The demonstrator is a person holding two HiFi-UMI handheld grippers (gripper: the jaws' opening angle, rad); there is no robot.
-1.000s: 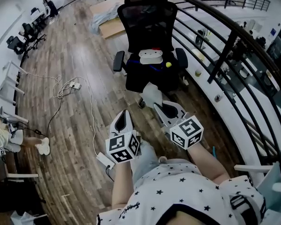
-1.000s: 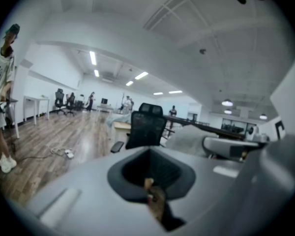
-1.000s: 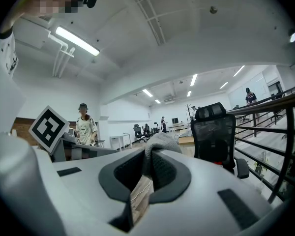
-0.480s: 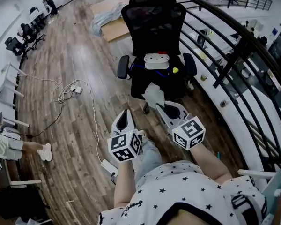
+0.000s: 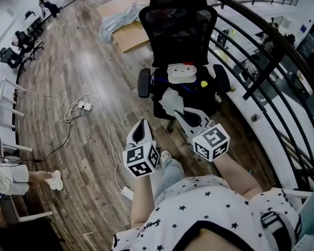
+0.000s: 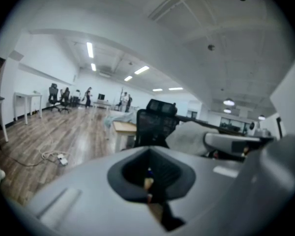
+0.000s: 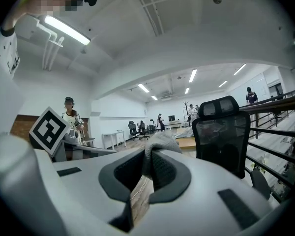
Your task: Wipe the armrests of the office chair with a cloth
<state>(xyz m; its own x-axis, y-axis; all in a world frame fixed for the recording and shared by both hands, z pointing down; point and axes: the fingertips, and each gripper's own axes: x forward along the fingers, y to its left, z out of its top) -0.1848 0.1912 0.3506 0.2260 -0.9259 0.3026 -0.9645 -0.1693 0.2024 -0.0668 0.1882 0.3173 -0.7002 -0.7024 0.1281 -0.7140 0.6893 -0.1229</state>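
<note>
I am standing on a wooden floor point(image 5: 89, 88), looking down at a black office chair point(image 5: 180, 25) that faces me, close to the floor's railing point(image 5: 261, 46) edge. A white plush toy point(image 5: 181, 72) lies at the back of the seat, with a small yellow ball point(image 5: 203, 83) just beside it.

My right hand-held gripper point(image 5: 180, 115) pinches a pale grey cloth point(image 5: 171, 99). In the right gripper view the cloth bunches up between the pressed jaws and pokes out above them. From the head view the cloth hangs in the air in front of the seat, apart from both armrests.

My left hand-held gripper point(image 5: 141, 125) has its jaws pressed together with nothing between them. It is held low beside the right one, well short of the chair.

One armrest point(image 5: 143, 82) is on the open-floor side, the other armrest point(image 5: 222, 78) on the railing side. Neither is touched by the cloth.

I judge that the wiping has not yet begun: the cloth is in hand and the chair is within approach. Both armrests are left to wipe.
</note>
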